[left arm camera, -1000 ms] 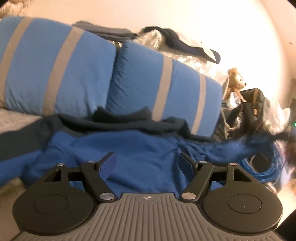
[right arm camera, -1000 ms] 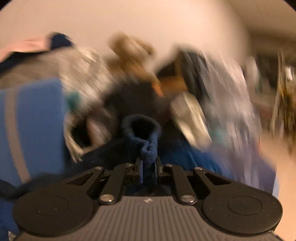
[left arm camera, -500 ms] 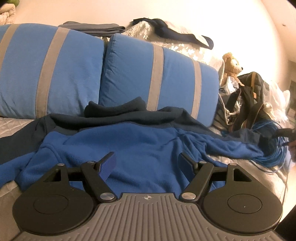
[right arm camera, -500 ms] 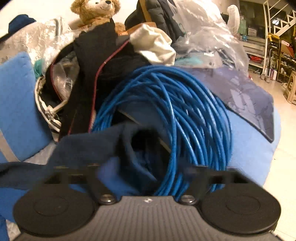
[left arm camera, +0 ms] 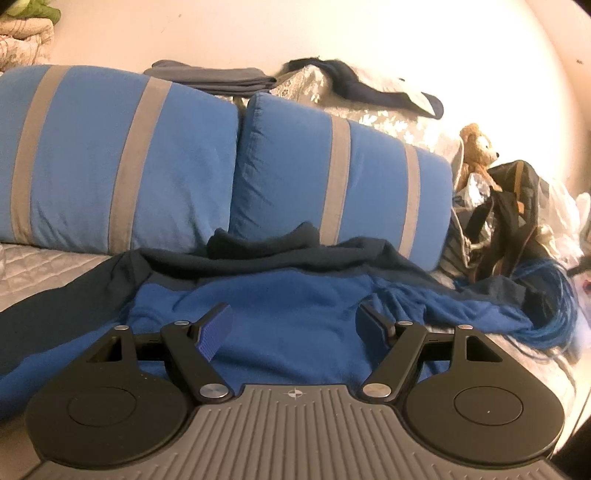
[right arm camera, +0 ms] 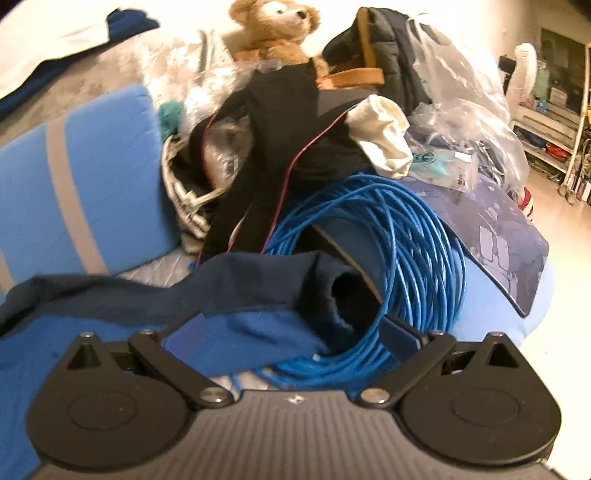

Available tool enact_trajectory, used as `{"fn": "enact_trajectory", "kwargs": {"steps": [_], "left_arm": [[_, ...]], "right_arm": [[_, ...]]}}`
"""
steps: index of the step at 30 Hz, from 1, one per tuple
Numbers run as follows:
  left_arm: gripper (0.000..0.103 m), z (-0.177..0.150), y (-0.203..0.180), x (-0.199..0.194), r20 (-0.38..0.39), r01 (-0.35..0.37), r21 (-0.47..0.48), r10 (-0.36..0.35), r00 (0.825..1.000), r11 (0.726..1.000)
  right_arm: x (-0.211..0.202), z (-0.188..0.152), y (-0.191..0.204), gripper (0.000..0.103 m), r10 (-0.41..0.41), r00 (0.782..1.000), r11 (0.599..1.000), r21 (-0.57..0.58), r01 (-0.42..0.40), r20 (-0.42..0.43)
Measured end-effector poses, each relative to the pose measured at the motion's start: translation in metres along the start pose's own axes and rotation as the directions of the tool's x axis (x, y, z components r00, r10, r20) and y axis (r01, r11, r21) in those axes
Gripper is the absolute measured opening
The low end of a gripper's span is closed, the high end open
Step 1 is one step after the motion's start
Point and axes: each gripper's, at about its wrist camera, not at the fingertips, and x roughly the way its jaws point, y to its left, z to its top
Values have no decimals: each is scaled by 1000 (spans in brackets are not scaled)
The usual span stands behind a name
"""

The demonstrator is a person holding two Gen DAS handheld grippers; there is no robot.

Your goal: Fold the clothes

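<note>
Left wrist view: blue fleece jacket point(left arm camera: 288, 314) spread face-down across the bed point(left arm camera: 33, 266), collar toward striped pillows point(left arm camera: 147, 155); no fold made, all folding apparently remaining. Left tongs point(left arm camera: 293, 326) level above the jacket body, spread wide, empty.

Right wrist view: sleeve cuff point(right arm camera: 332, 291) lying on blue cable coil point(right arm camera: 406, 258). Right tongs point(right arm camera: 291, 336) parted, straddling the sleeve, gripping nothing.

Home bedroom: striped pillows point(left arm camera: 122, 162), teddy bear point(right arm camera: 275, 31), cluttered bed.
</note>
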Motion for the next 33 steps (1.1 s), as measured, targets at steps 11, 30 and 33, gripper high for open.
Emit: {"fn": "enact_trajectory", "kwargs": {"steps": [11, 30, 33], "left_arm": [[73, 17, 23, -43, -8, 5, -19, -6, 1000, 1000], [76, 166, 20, -91, -115, -97, 61, 104, 988, 993], [76, 174, 20, -63, -111, -101, 63, 108, 988, 993]], "right_arm": [[-87, 4, 77, 103, 286, 956, 938, -187, -292, -60], [-161, 95, 189, 103, 518, 854, 778, -383, -498, -59], [-141, 97, 217, 103, 525, 849, 781, -362, -509, -61]]}}
